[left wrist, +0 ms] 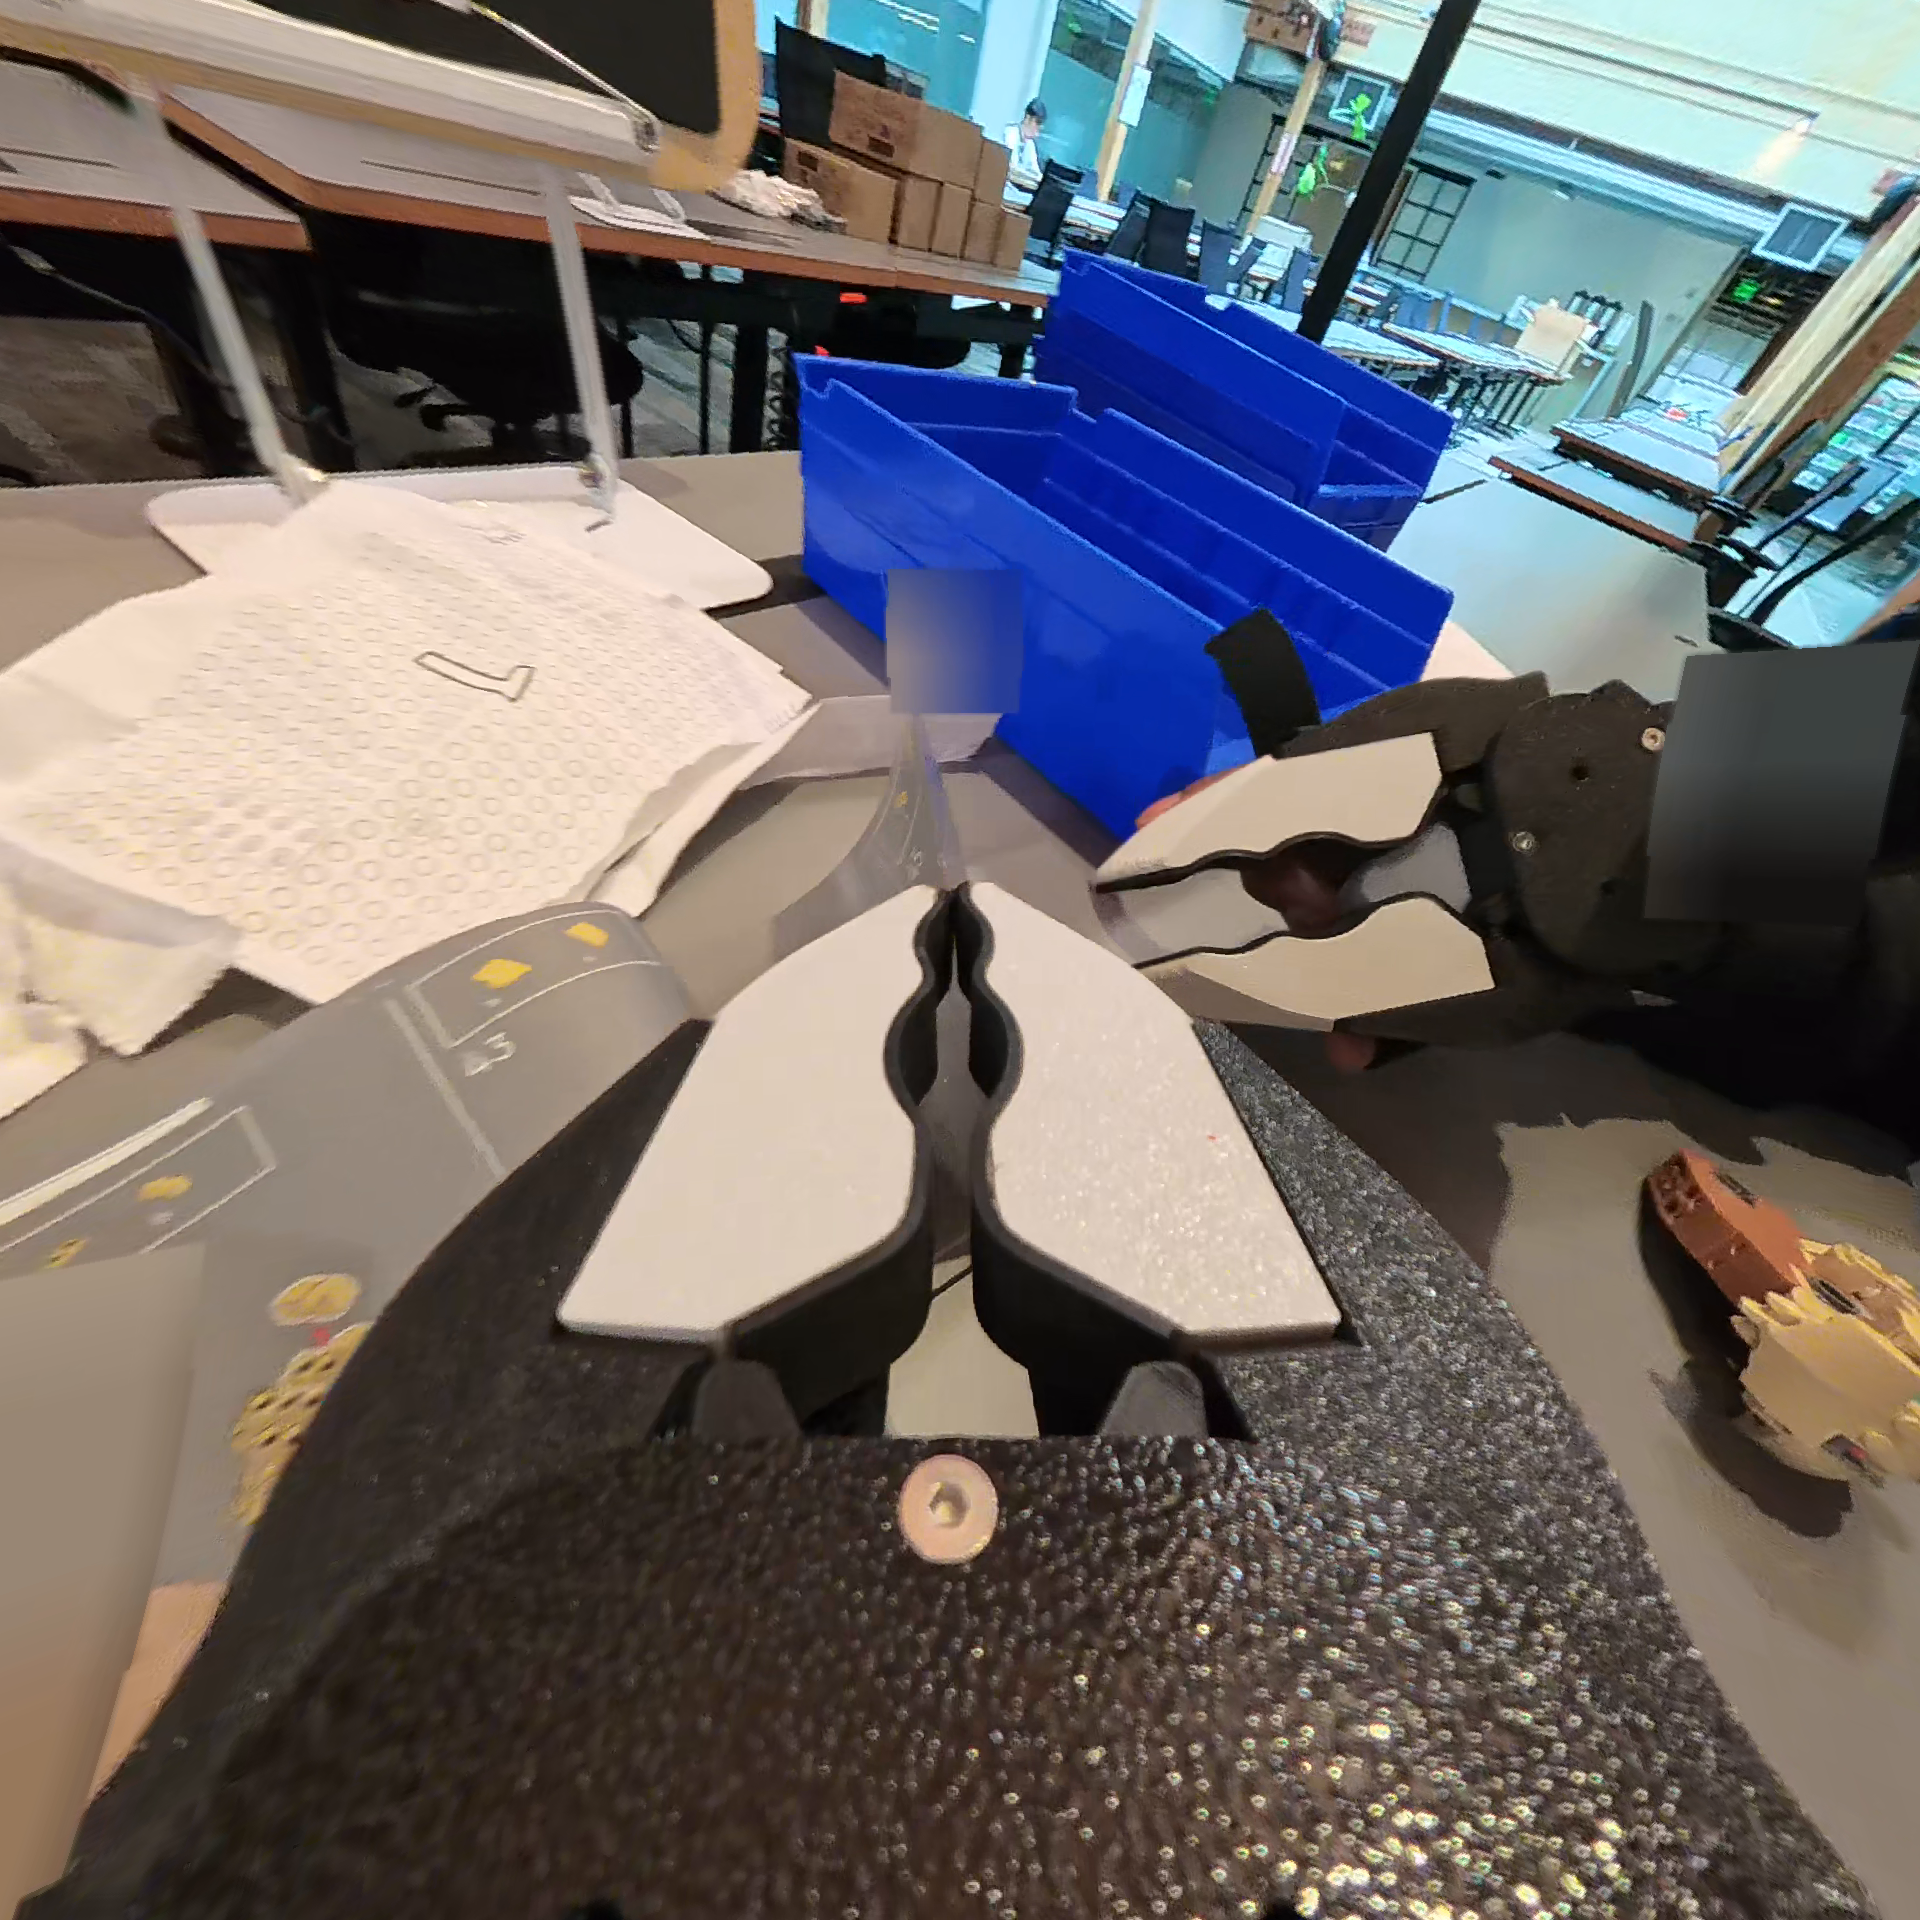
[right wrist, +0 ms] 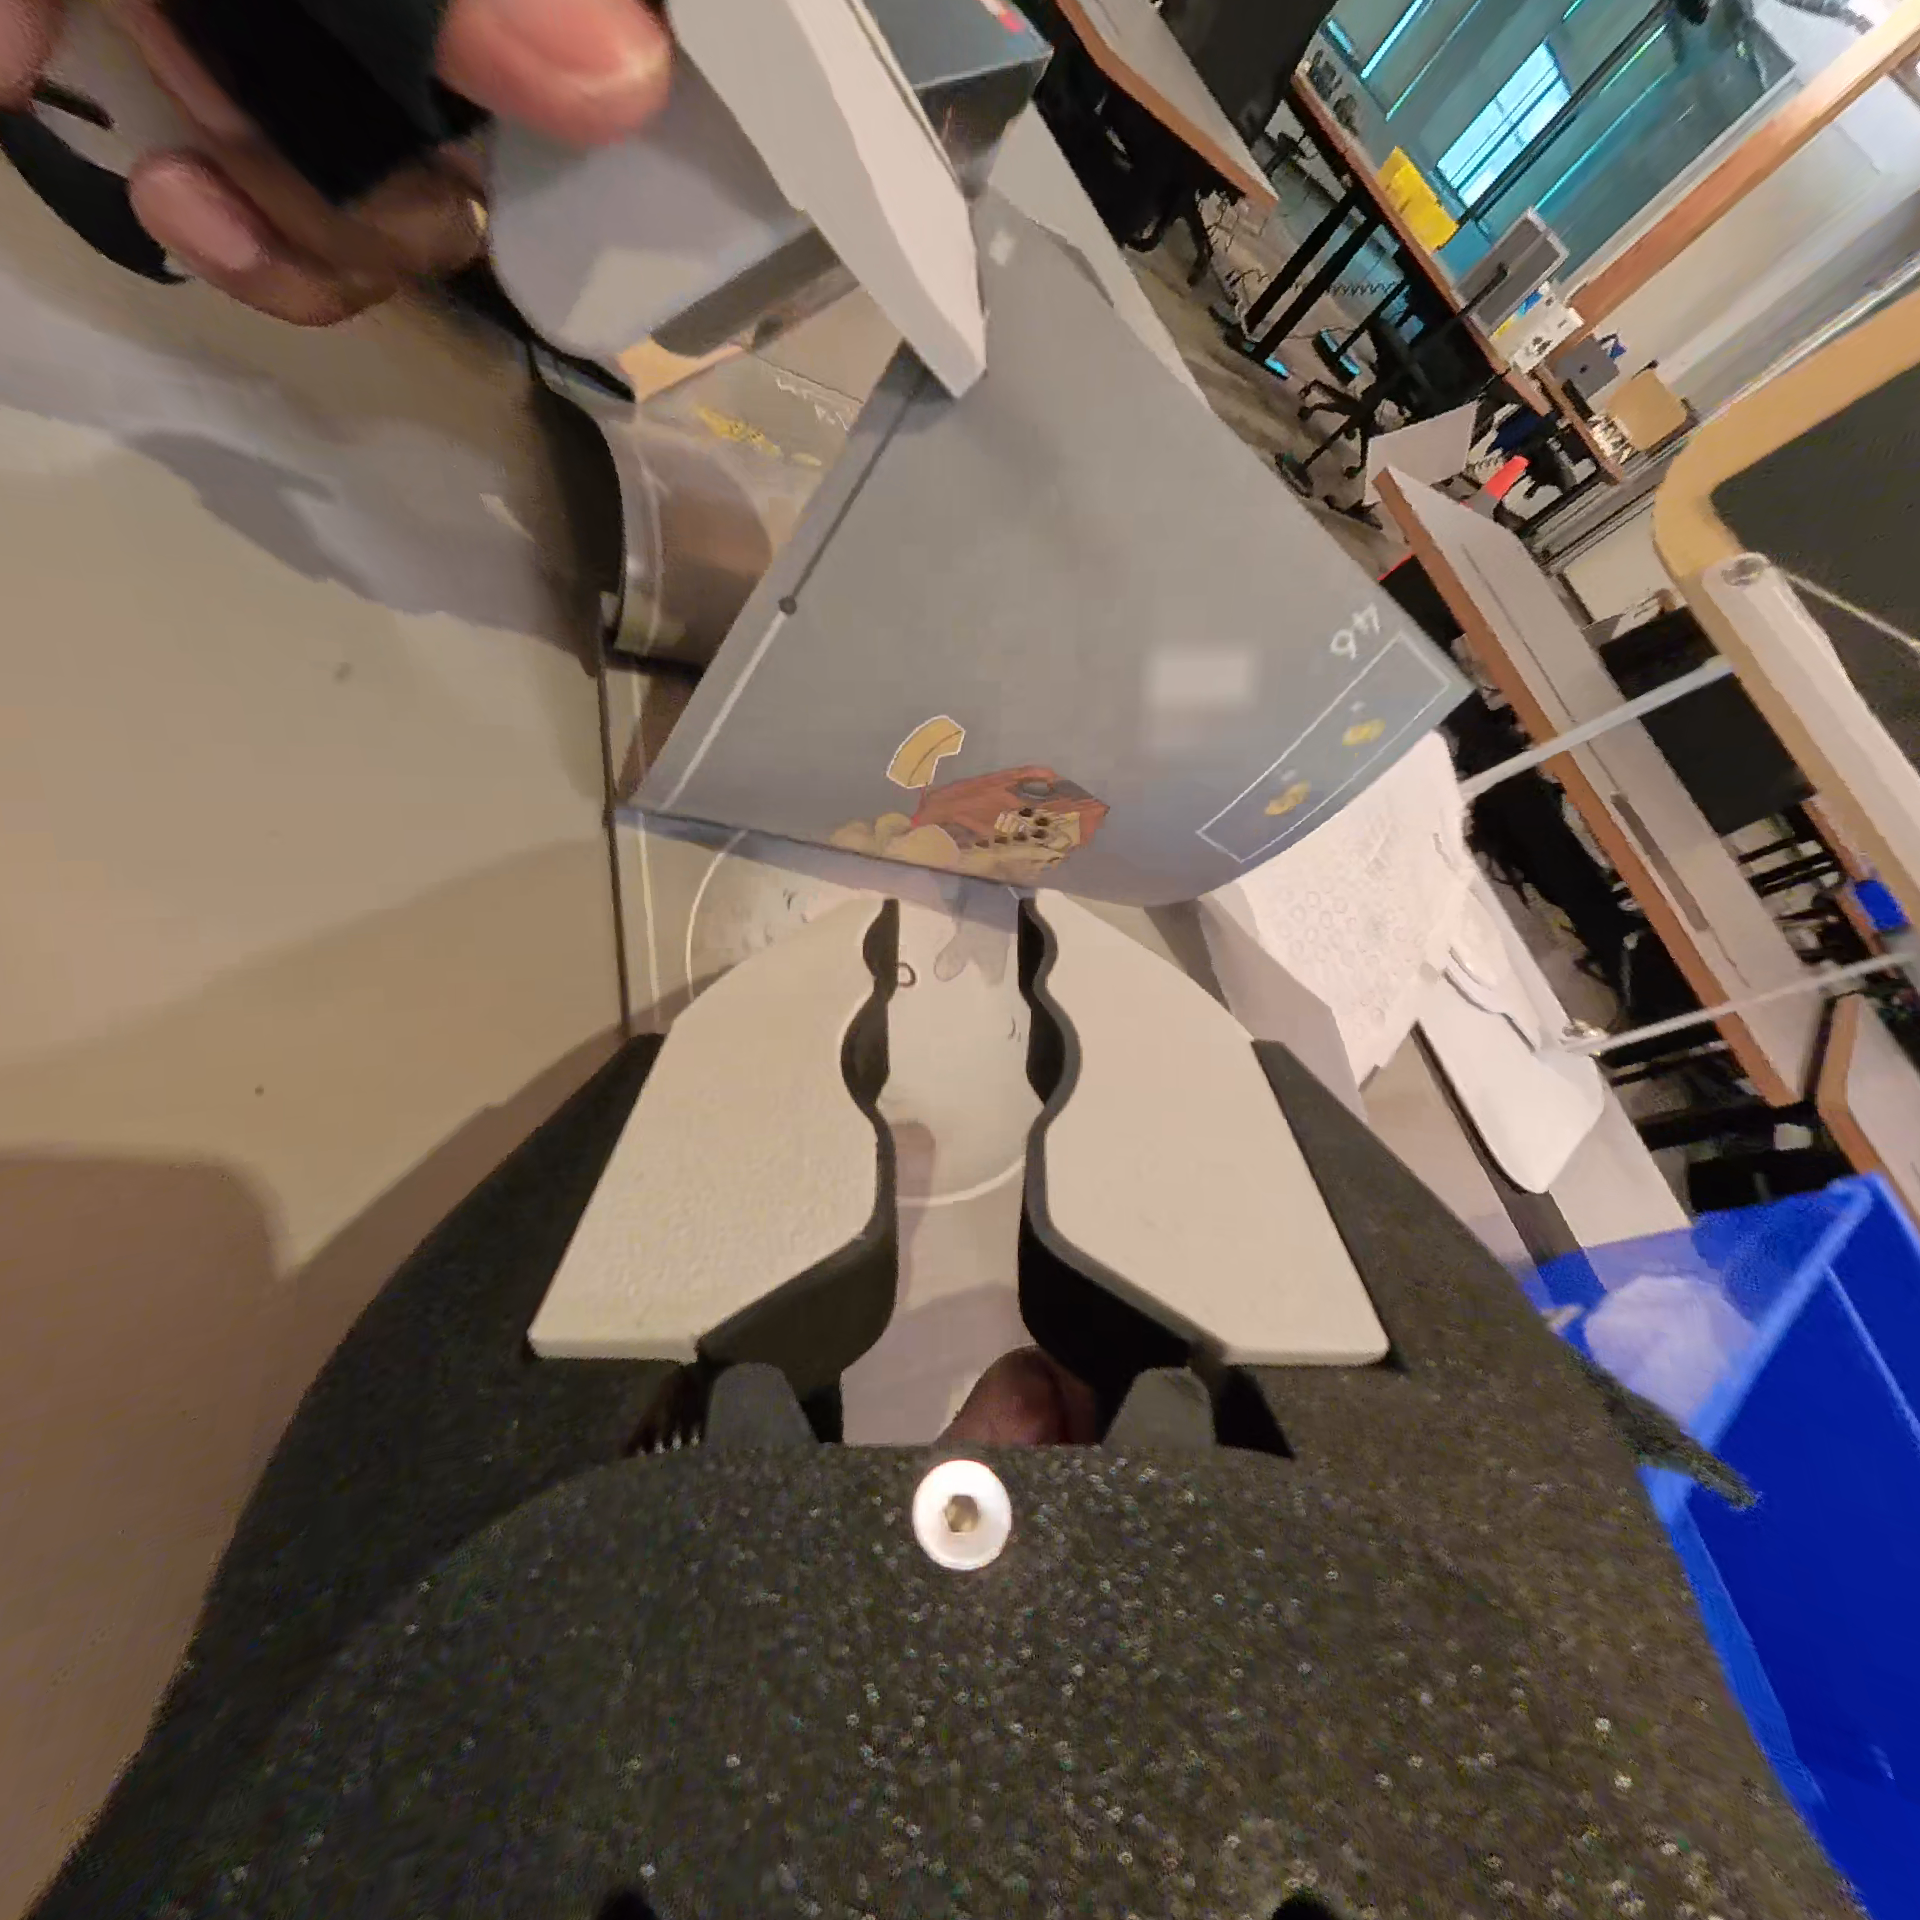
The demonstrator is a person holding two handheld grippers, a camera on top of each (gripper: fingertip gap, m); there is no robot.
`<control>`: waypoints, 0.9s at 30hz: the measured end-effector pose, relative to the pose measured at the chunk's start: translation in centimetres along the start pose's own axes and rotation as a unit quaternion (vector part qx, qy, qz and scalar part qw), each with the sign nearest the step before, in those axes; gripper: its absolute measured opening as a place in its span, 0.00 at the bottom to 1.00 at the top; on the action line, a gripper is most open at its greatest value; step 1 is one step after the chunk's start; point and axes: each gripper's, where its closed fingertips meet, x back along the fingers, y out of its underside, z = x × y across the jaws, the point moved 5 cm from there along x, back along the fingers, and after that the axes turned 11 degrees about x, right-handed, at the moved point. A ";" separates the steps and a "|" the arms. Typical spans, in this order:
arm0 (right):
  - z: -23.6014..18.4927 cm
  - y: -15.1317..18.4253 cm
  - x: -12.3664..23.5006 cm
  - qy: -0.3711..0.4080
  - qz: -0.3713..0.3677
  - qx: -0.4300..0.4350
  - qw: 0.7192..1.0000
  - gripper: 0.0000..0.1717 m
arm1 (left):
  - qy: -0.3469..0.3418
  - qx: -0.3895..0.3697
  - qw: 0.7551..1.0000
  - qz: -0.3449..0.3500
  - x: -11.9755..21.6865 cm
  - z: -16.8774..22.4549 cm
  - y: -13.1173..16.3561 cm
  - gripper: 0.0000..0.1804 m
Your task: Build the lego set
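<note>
Left gripper (left wrist: 953,891) is clamped tight on the thin edge of a grey printed page (right wrist: 1039,644), lifted off the table (left wrist: 1351,1247). Right gripper (right wrist: 954,914), jaws apart and gripping nothing, sits just under its lower edge. Beyond: white paper towels (left wrist: 343,748), then blue bins (left wrist: 1122,561).

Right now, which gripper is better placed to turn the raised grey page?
Left, I'd say. The left gripper is already shut on the page, pinching one edge, with the sheet lifted and curved. The right gripper is open near another edge of the page and grips nothing.
</note>
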 end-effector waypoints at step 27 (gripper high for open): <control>-1.1 -5.3 -9.0 -0.081 0.018 0.021 0.996 0.12 | -0.168 -0.123 0.978 -0.026 7.4 -5.3 -0.5 0.15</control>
